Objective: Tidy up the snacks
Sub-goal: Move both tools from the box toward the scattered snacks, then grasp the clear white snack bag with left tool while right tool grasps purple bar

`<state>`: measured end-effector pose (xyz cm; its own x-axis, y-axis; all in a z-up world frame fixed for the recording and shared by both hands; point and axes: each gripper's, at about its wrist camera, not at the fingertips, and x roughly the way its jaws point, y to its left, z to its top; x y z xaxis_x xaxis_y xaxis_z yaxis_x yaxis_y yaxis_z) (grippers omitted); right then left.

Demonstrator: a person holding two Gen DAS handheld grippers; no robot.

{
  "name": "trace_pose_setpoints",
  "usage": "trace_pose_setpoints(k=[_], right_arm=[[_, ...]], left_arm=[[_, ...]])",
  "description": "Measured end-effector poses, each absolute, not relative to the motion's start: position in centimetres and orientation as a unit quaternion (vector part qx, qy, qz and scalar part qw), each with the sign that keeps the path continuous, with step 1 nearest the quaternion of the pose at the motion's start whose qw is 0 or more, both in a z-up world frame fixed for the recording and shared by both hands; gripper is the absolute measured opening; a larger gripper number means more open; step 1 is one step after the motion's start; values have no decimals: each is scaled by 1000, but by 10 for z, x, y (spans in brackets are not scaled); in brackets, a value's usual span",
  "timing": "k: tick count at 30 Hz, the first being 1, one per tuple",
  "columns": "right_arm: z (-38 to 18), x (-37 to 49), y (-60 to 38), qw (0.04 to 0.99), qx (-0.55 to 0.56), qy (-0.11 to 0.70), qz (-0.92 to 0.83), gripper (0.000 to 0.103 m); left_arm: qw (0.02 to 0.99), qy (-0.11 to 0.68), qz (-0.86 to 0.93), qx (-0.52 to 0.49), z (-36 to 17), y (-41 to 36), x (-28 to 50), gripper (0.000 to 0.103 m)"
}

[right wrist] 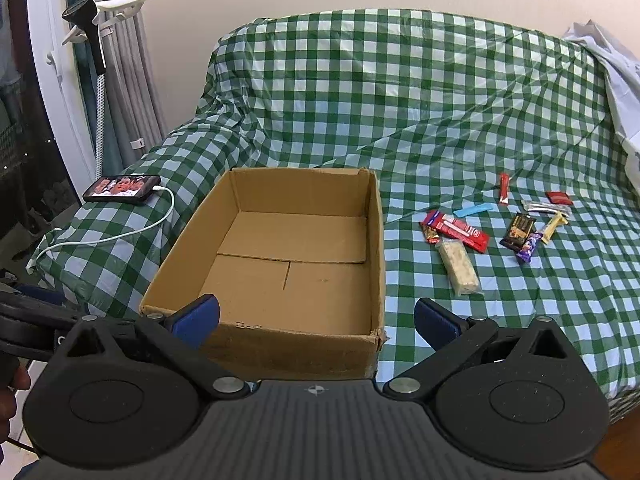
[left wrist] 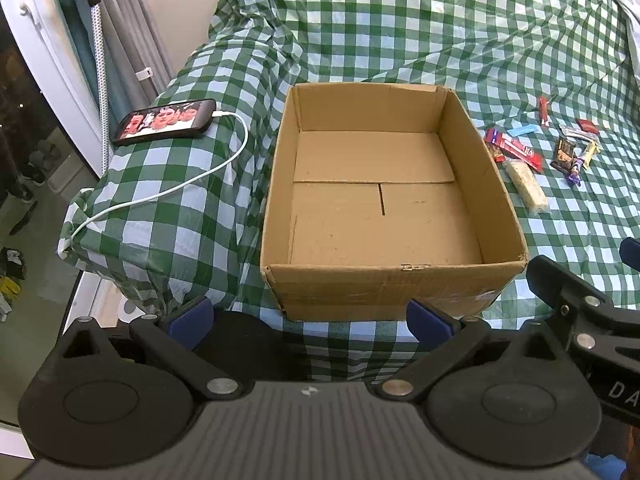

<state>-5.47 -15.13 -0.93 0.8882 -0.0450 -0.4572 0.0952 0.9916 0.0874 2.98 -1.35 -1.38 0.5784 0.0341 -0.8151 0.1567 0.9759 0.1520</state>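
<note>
Lay at two o'clock from the spread, empty right gripper (right wrist: 316,320), nearer than the left: pale snack bar (right wrist: 459,267), long axis toward twelve.

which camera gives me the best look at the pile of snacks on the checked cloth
The right wrist view: the snacks lie spread out right of the cardboard box, each wrapper separate and clear. In the left wrist view the same snacks sit squeezed and smaller toward the right edge.
</note>
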Motion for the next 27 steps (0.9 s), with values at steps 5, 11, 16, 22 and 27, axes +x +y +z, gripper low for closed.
trace_pose_setpoints(k=[5, 11, 16, 22, 27], right_arm=[[-10, -40, -170, 956, 82, 281, -32, 103], [-19, -36, -186, 949, 100, 297, -42, 103], [-25, -34, -204, 949, 116, 288, -52, 103], [-35, -33, -243, 940, 169, 286, -73, 103], [-47, -37, -274, 932, 198, 287, -97, 103]], left_arm=[[879, 462, -35, 114, -16, -22, 35, 103], [874, 466, -36, 134, -19, -36, 39, 103], [881, 446, -37, 154, -20, -55, 45, 103], [884, 432, -45, 171, -21, -82, 55, 103], [881, 435, -60, 176, -22, -107, 64, 103]])
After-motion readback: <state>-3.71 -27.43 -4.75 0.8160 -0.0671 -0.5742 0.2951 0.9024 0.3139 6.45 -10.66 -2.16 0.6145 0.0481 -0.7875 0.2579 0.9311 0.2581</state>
